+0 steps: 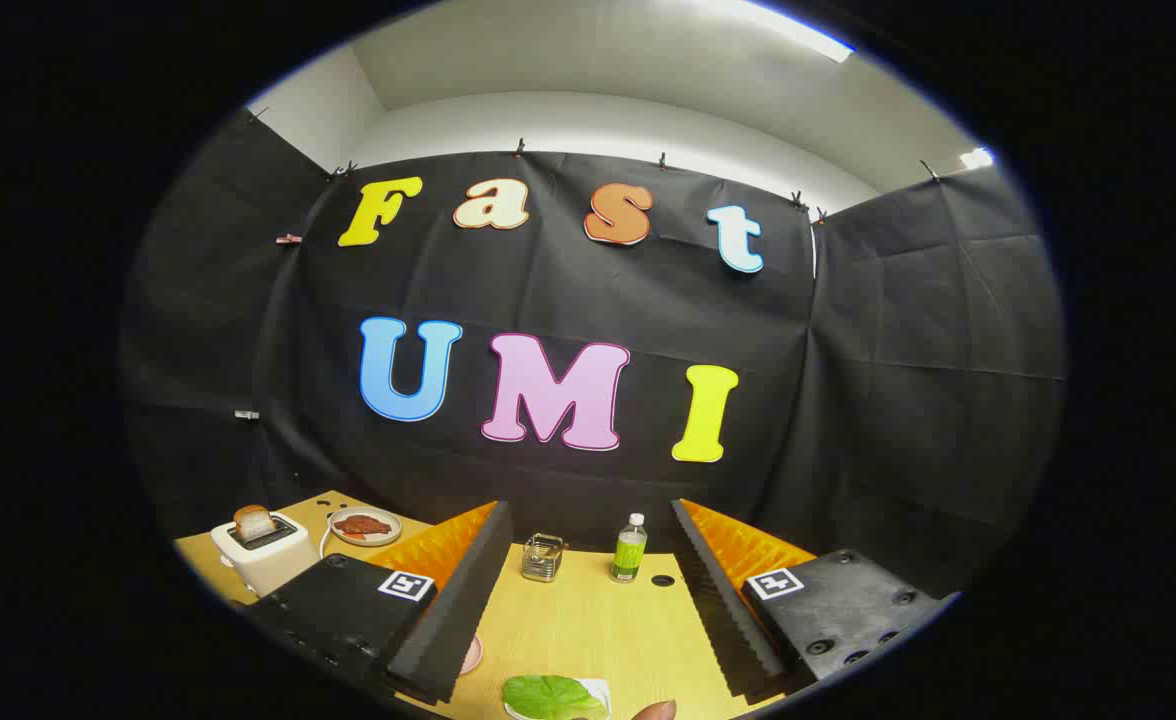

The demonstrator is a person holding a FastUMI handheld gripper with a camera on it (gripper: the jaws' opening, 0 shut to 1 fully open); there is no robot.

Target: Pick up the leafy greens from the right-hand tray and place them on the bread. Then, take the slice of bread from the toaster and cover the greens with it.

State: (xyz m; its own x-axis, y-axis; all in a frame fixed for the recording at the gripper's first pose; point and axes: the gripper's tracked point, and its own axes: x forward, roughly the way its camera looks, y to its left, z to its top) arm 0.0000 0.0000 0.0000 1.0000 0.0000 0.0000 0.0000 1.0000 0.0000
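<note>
Gripper (588, 610): held wide apart, empty. Greens (551, 696) are seen between the fingers, ready for pickup. Bread (254, 522) is kept upright in the toaster (263, 560).

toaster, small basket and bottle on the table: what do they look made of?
Toaster: cream body with a smooth, matte look, likely plastic or painted metal; bread slice stands in its slot.
Basket: thin shiny wires, probably metal.
Bottle: clear with white cap and green label, likely plastic.
Claw: open, nothing gripped, ribbed dark pads.
</note>
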